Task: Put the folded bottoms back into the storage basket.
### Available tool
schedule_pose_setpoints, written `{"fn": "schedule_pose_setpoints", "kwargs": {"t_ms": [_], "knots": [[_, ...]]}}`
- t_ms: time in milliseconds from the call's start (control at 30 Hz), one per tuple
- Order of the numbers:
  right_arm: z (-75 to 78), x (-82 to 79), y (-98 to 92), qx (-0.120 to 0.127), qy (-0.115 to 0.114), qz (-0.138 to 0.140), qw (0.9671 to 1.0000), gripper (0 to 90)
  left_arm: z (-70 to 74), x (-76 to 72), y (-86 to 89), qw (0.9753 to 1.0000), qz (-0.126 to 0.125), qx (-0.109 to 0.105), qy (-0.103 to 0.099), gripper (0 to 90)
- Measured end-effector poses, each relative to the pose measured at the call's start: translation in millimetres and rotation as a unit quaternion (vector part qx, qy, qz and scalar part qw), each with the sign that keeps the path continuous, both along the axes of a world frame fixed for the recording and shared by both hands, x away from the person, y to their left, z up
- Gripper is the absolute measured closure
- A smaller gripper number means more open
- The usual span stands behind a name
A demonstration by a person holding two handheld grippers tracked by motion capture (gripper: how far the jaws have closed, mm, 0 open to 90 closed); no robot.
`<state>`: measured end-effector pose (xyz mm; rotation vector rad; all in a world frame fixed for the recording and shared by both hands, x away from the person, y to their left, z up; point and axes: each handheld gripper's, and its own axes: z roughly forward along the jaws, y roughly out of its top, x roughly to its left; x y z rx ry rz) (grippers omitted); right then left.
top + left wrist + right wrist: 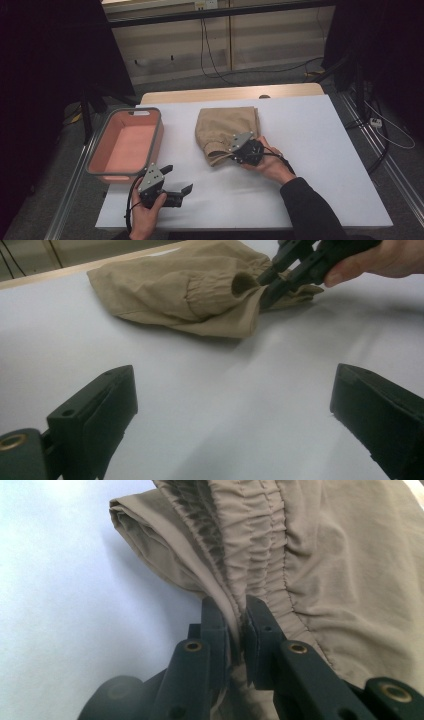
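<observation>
Dim overall in the high view, near black at both upper corners and the left edge; brightest on the white table (310, 150), evenly lit from above, no glare. Soft, grainy, low in detail. In the left gripper view, a faint shadow under the beige cloth (185, 295), near jaws dark and slightly blurred. In the right gripper view, pale bluish cast on the table, deep shadow within the cloth's gathers.

High view: overhead from near side, faces forward-down over whole table (310, 150). Left gripper view: low, skims the table toward tan garment (200, 295). Right gripper view: pressed against garment. All three share the garment.
</observation>
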<state>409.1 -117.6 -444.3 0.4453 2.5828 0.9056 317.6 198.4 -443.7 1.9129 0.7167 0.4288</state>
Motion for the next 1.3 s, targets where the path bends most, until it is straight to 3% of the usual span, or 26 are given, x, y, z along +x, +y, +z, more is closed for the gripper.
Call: {"fn": "schedule_pose_setpoints", "kwargs": {"t_ms": [100,200,267,500,667,767,800,967,1033,1067,1167,1300], "knots": [[3.3,-2.5,-1.3,0.008,0.006,-0.003,0.9999,80.9,0.2,1.1,-2.3,1.0,0.001,-0.003,0.005,4.8],[5.0,-5.8,-1.0,0.013,0.006,-0.003,0.9999,80.9,3.7,1.1,-7.8,0.9999,0.0,0.006,-0.011,3.8],[7.7,-8.5,-1.0,0.015,0.004,0.001,0.9999,80.9,6.0,2.3,-11.9,0.9999,0.0,0.0,-0.013,3.3],[9.9,-18.9,-1.9,0.023,0.009,0.01,0.9996,80.8,13.6,11.2,-23.6,0.9998,-0.013,0.003,0.014,4.0],[8.6,-26.3,-3.9,0.029,0.012,0.012,0.9994,80.8,20.1,22.4,-25.8,0.9996,-0.011,-0.01,0.024,4.5],[9.6,-29.0,-5.0,0.037,0.016,0.014,0.9991,80.7,21.0,27.1,-28.4,0.9995,-0.01,0.003,0.029,5.7],[9.5,-33.6,-5.3,0.031,0.015,0.022,0.9992,80.7,20.7,31.6,-31.3,0.9994,-0.011,-0.009,0.031,5.9],[9.8,-42.2,-9.9,0.04,0.018,0.025,0.9987,80.7,24.5,42.8,-35.5,0.999,-0.018,-0.019,0.036,6.2],[10.7,-45.1,-11.2,0.042,0.02,0.025,0.9986,80.7,27.9,48.7,-37.2,0.9995,-0.014,-0.017,0.025,6.2],[11.4,-47.3,-12.4,0.044,0.02,0.028,0.9984,80.7,30.5,53.8,-39.5,0.9998,0.002,-0.011,0.015,6.2],[12.4,-50.4,-13.2,0.048,0.021,0.029,0.9982,80.7,30.1,59.9,-42.0,0.9997,0.009,-0.017,0.016,6.6],[14.9,-59.4,-11.1,0.046,0.025,0.041,0.9978,80.7,25.9,71.2,-47.2,0.9997,0.017,-0.005,0.016,6.8]]}}
